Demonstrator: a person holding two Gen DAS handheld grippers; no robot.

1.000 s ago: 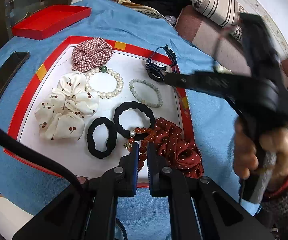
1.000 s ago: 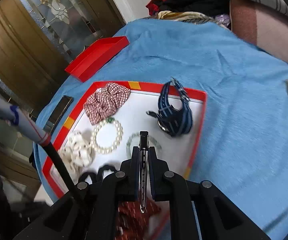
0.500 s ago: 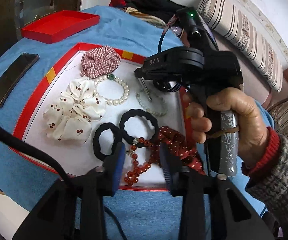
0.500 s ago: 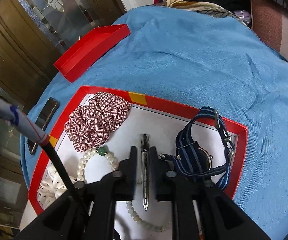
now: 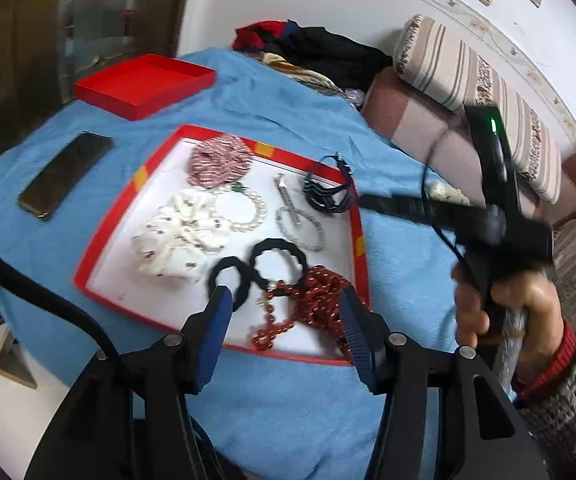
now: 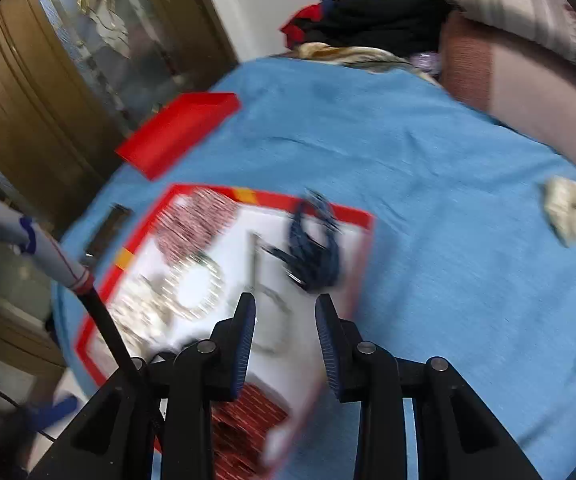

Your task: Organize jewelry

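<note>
A red-rimmed white tray (image 5: 358, 216) holds scrunchies, a pearl bracelet (image 5: 240, 210), a pale green bracelet (image 5: 308, 236), black hair ties, red beads (image 5: 280, 320), a striped watch (image 5: 328, 196) and a silver hair clip (image 5: 288, 200). The clip lies on the tray beside the watch, also in the right wrist view (image 6: 254, 260). My left gripper (image 5: 286, 312) is open and empty above the tray's near edge. My right gripper (image 6: 286, 320) is open and empty above the tray's right side. A cream scrunchie (image 6: 574, 210) lies on the blue cloth outside the tray.
A red box lid (image 5: 144, 84) sits at the far left of the blue cloth. A dark phone (image 5: 64, 174) lies left of the tray. Clothes (image 5: 320, 52) and a striped cushion (image 5: 476, 92) lie behind, on a sofa.
My right gripper carried the hair clip over the tray, opened and left it beside the watch, then pulled back right. My left gripper opened wide and drew back.
</note>
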